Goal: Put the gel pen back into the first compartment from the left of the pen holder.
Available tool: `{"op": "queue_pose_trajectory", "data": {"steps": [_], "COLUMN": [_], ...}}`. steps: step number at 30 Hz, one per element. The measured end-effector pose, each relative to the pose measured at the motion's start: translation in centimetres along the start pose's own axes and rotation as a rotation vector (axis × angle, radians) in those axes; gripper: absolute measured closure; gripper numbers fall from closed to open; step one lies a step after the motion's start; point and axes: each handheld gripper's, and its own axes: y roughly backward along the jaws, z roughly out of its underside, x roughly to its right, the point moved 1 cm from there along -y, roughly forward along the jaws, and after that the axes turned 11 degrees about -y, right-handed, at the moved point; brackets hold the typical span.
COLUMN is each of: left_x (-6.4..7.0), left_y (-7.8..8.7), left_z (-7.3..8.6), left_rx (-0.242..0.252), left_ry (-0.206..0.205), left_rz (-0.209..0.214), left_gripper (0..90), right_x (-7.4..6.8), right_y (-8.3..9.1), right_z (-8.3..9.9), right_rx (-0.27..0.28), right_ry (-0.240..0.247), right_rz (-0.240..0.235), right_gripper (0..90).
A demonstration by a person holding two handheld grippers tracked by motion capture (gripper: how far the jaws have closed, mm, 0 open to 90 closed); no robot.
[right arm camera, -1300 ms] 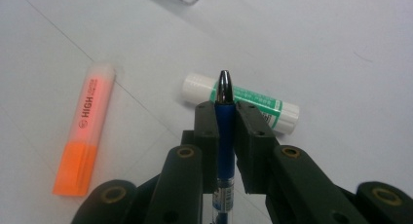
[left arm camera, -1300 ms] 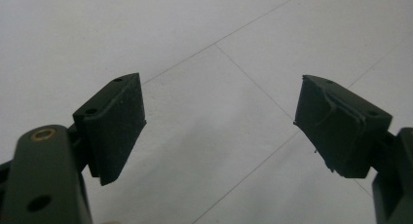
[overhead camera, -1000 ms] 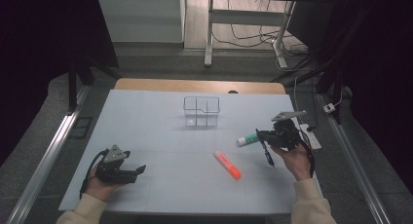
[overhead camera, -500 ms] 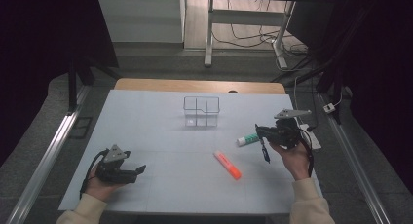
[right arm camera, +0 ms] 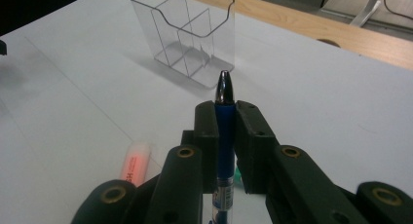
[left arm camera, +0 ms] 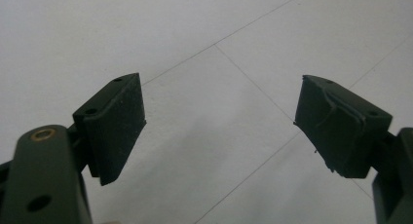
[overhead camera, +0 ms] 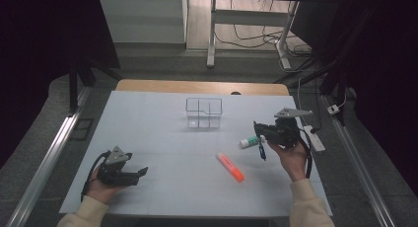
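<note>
Now higher than before: right gripper (overhead camera: 260,130), blue pen (right arm camera: 224,131) clamped.

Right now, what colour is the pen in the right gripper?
Blue barrel with a dark metallic tip; the pen shows best in the right gripper view.

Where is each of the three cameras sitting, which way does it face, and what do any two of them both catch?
High view: above the person's side, facing forward and down on the white table; both forearms, left tool, right tool.
Left gripper view: on the left tool, facing bare tabletop; jaws wide apart.
Right gripper view: on the right tool, facing the clear organizer; jaws clamp a blue pen.
Shared: high and right gripper views both show organizer, pen, orange highlighter.
</note>
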Motion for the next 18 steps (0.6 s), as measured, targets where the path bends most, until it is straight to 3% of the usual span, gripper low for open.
{"op": "queue_pose_trajectory", "data": {"steps": [8, 18], "left_x": [-0.1, -0.1], "left_y": [0.0, 0.0], "left_z": [0.0, -0.1], "left_rx": [0.001, 0.004], "left_ry": [0.002, -0.002], "left_rz": [0.001, 0.004], "left_gripper": [18.3, 18.3], "right_x": [-0.9, -1.3], "right_y": [-0.3, -1.9], "right_z": [-1.5, -2.4], "right_rx": [0.067, 0.093], "right_ry": [-0.005, -0.023], "right_rz": [-0.014, -0.031], "right_gripper": [80.1, 80.0]}}
